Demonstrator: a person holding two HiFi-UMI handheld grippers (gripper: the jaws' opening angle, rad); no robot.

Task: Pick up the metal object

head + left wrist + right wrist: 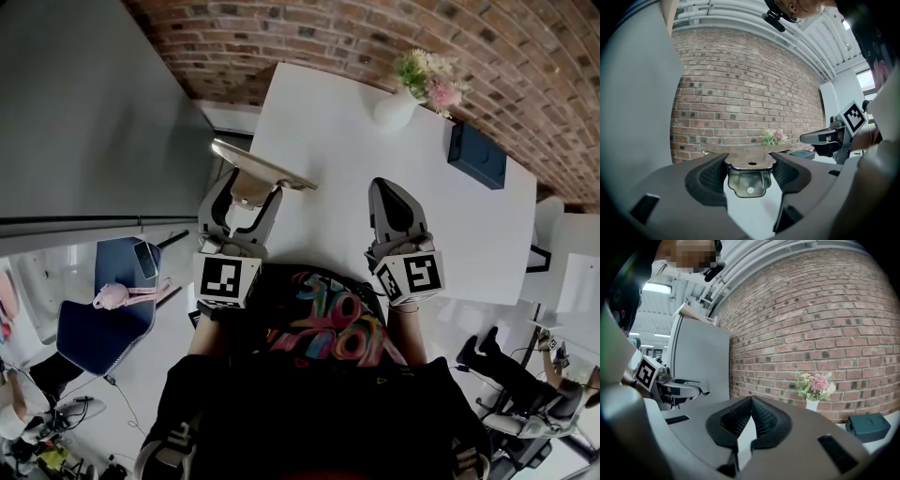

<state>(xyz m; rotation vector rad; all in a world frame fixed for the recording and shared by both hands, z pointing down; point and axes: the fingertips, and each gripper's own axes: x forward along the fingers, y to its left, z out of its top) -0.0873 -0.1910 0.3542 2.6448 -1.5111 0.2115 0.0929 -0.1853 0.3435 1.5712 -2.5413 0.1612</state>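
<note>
Left gripper (251, 190) clamps the metal plate (265, 168) at the bench's (337, 122) left edge, its lift unclear; right gripper (394, 187) is closed and empty.

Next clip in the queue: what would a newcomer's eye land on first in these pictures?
First, the metal bracket clamped between the jaws of the left gripper, at the left edge of the white table. Beside it, the right gripper is over the table's near edge with its jaws together on nothing. At the far edge, against the brick wall, stand a white vase of pink flowers and a dark blue box.
</note>
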